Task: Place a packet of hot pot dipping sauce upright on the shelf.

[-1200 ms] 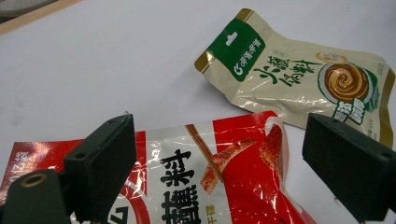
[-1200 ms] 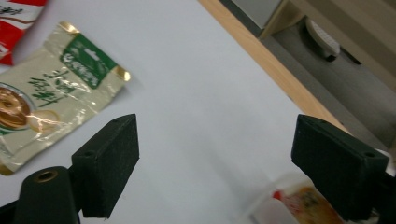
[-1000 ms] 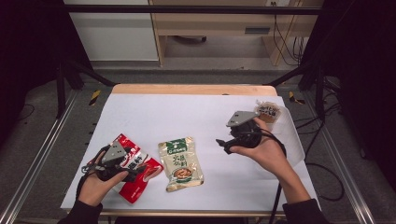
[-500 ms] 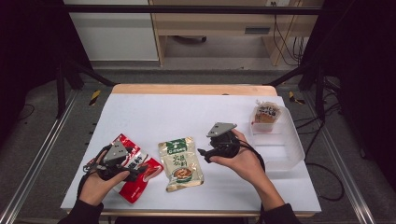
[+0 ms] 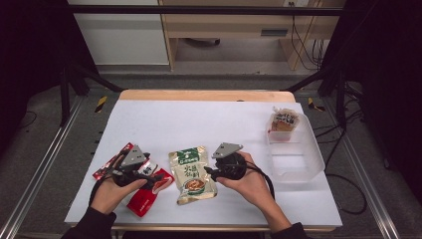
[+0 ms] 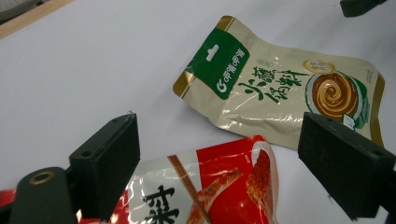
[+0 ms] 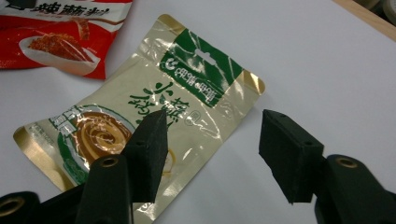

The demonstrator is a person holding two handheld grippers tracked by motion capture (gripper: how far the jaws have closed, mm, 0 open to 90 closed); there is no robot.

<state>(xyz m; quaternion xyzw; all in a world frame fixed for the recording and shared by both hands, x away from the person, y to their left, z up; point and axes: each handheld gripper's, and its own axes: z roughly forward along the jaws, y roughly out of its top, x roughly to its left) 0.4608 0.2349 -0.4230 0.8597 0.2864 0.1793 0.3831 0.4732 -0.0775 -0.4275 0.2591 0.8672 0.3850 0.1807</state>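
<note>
- I see the right gripper (image 5: pixel 208 173) at lower centre of the high view, hovering at the right edge of the beige sauce pouch (image 5: pixel 191 174).
- Its jaws have just been closing and now stand partly apart; in the right gripper view one jaw sits over the pouch (image 7: pixel 140 116), the other over bare table, with the pouch's edge between them. The pads do not press on it; nothing is gripped.
- The pouch lies flat in the lower middle of the white table (image 5: pixel 209 119), green header pointing to the far side.
- The left gripper (image 5: pixel 158 175) sits lower left, jaws wide apart over the red packet (image 5: pixel 149 191); in its own view the packet (image 6: pixel 205 191) lies below and between the jaws, unclamped.
- The red packet's edge lies just beside the pouch's left edge; a narrow strip of table separates them.
- A clear bin (image 5: pixel 296 152) stands at the right edge of the table, holding a small snack pack (image 5: pixel 283 121) at its far end.
- Open room: the upper half of the table is bare surface.
</note>
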